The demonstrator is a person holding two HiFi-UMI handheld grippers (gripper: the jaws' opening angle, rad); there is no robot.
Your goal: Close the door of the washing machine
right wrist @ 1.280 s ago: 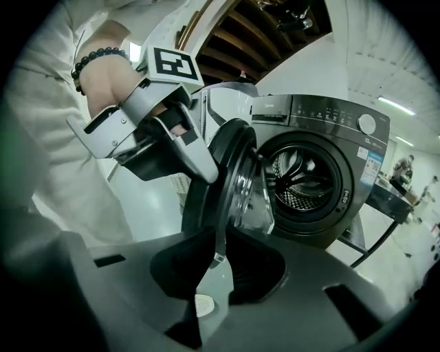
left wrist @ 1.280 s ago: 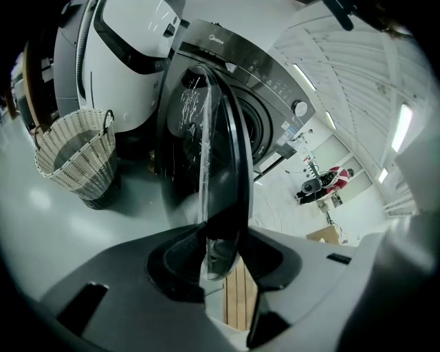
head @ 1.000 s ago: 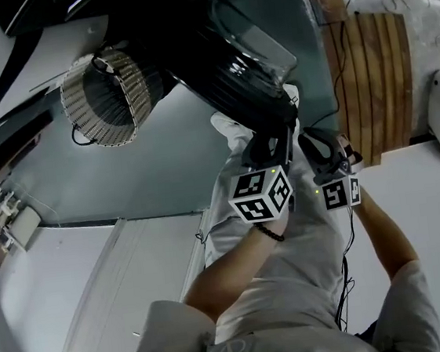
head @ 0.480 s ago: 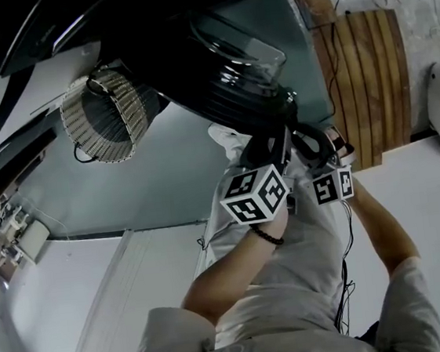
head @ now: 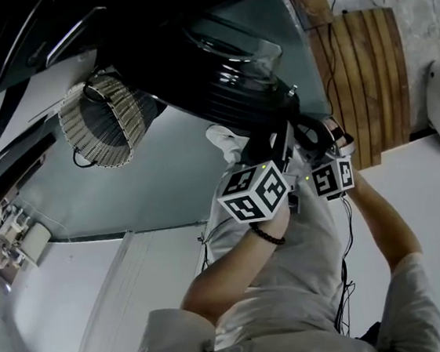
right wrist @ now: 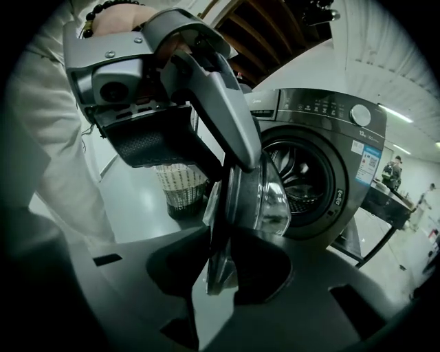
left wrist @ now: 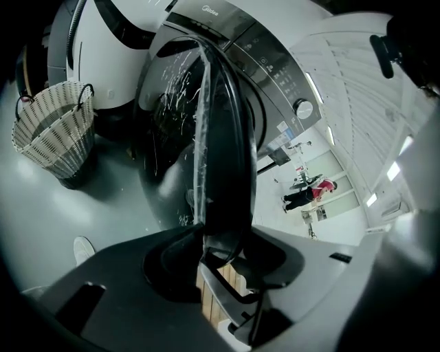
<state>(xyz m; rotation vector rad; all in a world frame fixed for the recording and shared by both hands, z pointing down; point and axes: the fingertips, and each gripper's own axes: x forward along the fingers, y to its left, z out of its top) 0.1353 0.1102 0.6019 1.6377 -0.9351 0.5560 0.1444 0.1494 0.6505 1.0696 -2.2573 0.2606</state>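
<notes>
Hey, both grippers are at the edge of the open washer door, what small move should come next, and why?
Probably swing the door a little toward the drum opening. It stands wide open, edge-on between the jaws of both the left gripper and the right gripper. The left jaws have just been opening and the right closing, so push gently.

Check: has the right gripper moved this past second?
Yes. The right gripper moved up toward the lower end of the wooden panel; its jaws have just been closing, door edge between them.
</notes>
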